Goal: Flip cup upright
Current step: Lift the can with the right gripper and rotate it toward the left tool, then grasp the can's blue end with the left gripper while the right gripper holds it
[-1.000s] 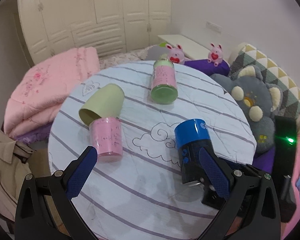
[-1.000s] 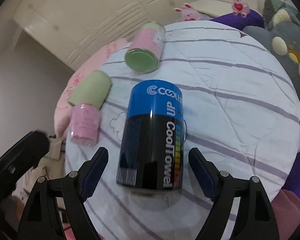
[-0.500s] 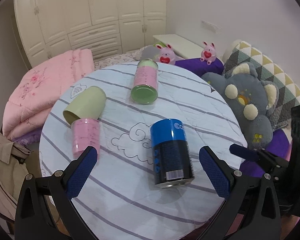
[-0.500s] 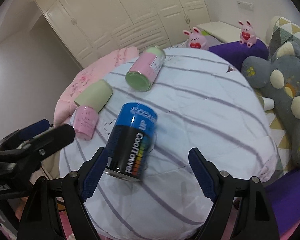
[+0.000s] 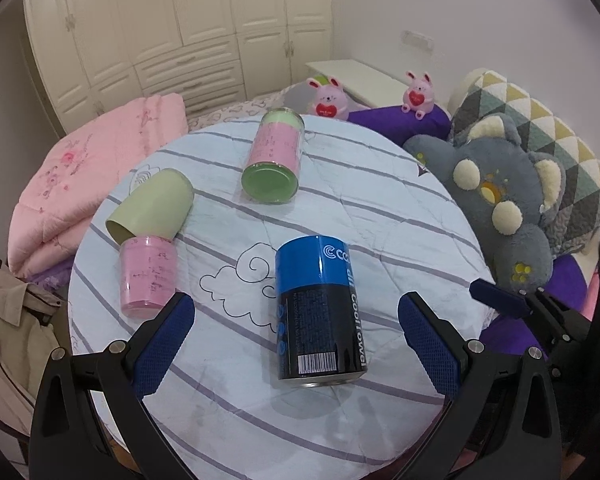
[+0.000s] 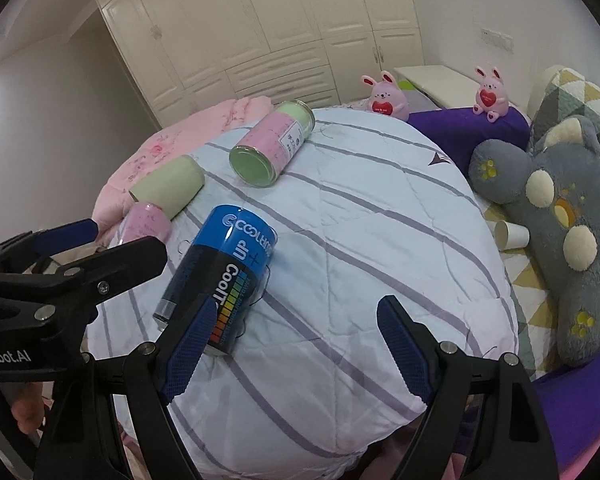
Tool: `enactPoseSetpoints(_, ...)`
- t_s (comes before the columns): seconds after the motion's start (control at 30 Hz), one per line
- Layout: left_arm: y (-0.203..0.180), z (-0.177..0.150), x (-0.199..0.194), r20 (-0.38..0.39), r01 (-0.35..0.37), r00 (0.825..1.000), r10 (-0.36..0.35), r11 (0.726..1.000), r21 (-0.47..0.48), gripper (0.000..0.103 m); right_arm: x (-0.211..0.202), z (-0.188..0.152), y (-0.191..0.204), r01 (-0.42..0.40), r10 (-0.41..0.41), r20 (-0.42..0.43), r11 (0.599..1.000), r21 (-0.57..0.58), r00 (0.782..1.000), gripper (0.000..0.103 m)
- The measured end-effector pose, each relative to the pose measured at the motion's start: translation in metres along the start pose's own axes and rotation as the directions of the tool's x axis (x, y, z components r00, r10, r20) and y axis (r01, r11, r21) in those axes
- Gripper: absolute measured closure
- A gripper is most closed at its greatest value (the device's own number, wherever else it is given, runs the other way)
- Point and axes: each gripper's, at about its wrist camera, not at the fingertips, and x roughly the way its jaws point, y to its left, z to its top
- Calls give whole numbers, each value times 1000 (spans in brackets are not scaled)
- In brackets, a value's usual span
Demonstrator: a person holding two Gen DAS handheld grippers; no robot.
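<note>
A blue and black can-shaped cup (image 5: 319, 308) lies on its side on the round striped table (image 5: 400, 216); it also shows in the right wrist view (image 6: 220, 280). A pale green cup (image 5: 152, 206) lies on its side at the left, against a small pink cup (image 5: 148, 276) standing mouth down. A pink and green jar (image 5: 274, 162) lies on its side at the back. My left gripper (image 5: 296, 344) is open, straddling the blue cup's near end from above. My right gripper (image 6: 296, 344) is open and empty, to the right of the blue cup.
A grey plush bear (image 5: 508, 200) and patterned pillow (image 5: 540, 128) lie to the right of the table. A folded pink quilt (image 5: 88, 160) lies to the left. Two pink bunny toys (image 5: 330, 98) sit behind. A paper cup (image 6: 510, 234) lies beside the bear.
Both grippers have pulled back from the table. The right gripper, which framed the blue cup, has drawn away to its right. The blue cup stays on its side.
</note>
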Motion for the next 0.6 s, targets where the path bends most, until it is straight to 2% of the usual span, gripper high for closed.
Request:
enactPoseSetpoints(0.3,-5,2,17,-47,-22,999,23,1000,7,0,6,-1,-7,-16,16,33,1000,-15,999,19)
enactPoseSetpoints(0.47,-6,6,43,-154,-8,988,5,1000,-17,0,8,-4,-13,-16,16,49,1000,-8,999,19)
enactPoseSetpoints(0.6,-5,8,69,-242,17,970,-31,998,-62,0,13,-4,-21,-29,29,42,999,16,999,19)
